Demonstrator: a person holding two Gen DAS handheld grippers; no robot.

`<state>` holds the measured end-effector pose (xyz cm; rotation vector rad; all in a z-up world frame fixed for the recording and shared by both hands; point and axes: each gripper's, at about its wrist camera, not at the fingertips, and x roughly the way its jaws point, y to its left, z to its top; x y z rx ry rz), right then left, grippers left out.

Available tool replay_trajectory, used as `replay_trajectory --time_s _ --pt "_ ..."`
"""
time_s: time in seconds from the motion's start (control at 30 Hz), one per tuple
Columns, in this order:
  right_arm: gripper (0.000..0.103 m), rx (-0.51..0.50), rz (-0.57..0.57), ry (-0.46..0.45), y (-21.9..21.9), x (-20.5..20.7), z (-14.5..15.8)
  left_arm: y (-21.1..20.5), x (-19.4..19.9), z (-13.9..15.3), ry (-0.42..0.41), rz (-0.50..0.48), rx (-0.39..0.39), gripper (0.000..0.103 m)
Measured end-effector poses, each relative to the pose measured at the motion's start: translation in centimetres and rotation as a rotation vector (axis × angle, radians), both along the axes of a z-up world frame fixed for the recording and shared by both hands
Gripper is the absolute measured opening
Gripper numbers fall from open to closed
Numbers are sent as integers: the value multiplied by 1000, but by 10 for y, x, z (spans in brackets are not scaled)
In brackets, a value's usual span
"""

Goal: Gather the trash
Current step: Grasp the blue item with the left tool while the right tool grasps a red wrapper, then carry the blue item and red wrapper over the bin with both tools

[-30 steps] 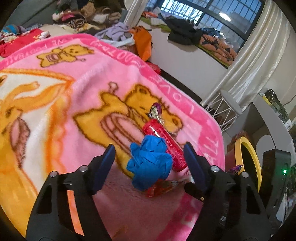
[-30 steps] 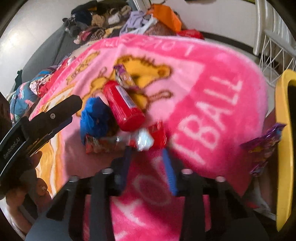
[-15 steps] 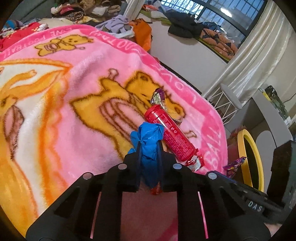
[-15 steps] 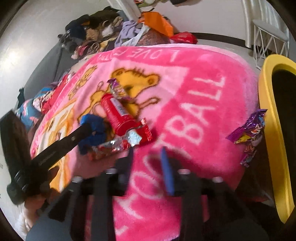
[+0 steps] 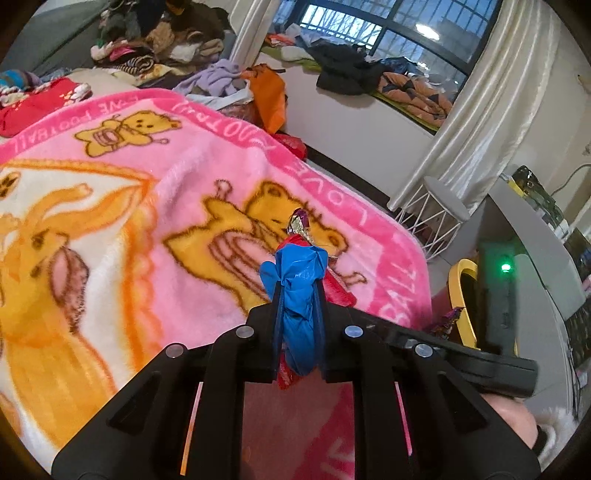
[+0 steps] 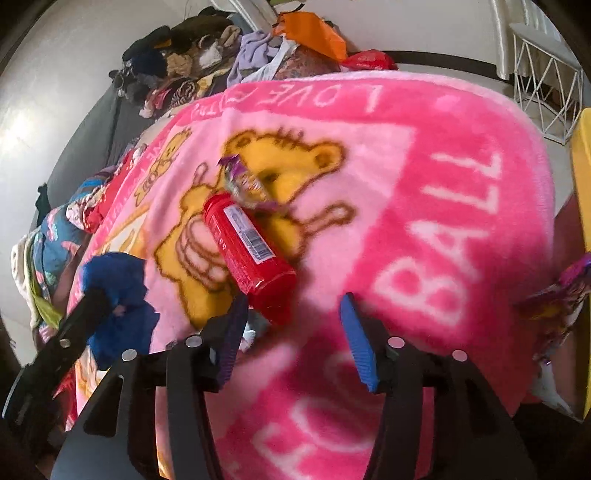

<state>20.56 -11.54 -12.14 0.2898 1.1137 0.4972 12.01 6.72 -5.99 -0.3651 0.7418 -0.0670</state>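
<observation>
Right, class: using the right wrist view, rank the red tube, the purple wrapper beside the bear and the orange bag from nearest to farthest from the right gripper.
1. Red tube: just ahead of the opening right gripper, towards its left finger.
2. Purple wrapper: beyond the tube's far end, on the blanket.
3. Orange bag: past the blanket's far edge.

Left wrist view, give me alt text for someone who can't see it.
The left gripper is shut on a crumpled blue glove above a pink cartoon-bear blanket. A red tube lies just behind, and a yellow-rimmed bin stands at right.
</observation>
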Motion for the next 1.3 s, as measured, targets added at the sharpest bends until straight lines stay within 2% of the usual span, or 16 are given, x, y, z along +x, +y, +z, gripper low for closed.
replay_trajectory --time_s 0.07,0.2,0.27,0.3,0.33,0.5,0.63,0.73,0.97,1.3 --pt "51 24 14 4 2 -5 0 2 -4 4 -10 1 4 10" --pt "46 -18 46 -22 11 -15 0 5 -12 13 -32 5 8 10" --pt "30 -21 61 -25 14 -17 -1 6 -15 18 -42 7 13 10" --pt "16 -16 76 -20 17 -17 -2 6 -17 20 -48 9 13 10" --pt "14 -12 92 -16 19 -18 -3 7 -18 22 -51 9 14 10" --pt "11 -2 170 -111 31 -38 14 6 -25 28 -63 8 14 10" --pt "11 7 166 -180 20 -51 34 1 -27 33 -76 -3 11 10" --pt "10 25 110 -211 -2 -56 46 -7 -26 38 -88 -22 9 10" --pt "10 -45 -35 -356 -62 -61 82 -35 -24 44 -104 -87 6 10" --pt "10 -107 -226 -432 -133 -57 95 -84 -17 53 -126 -194 16 10"
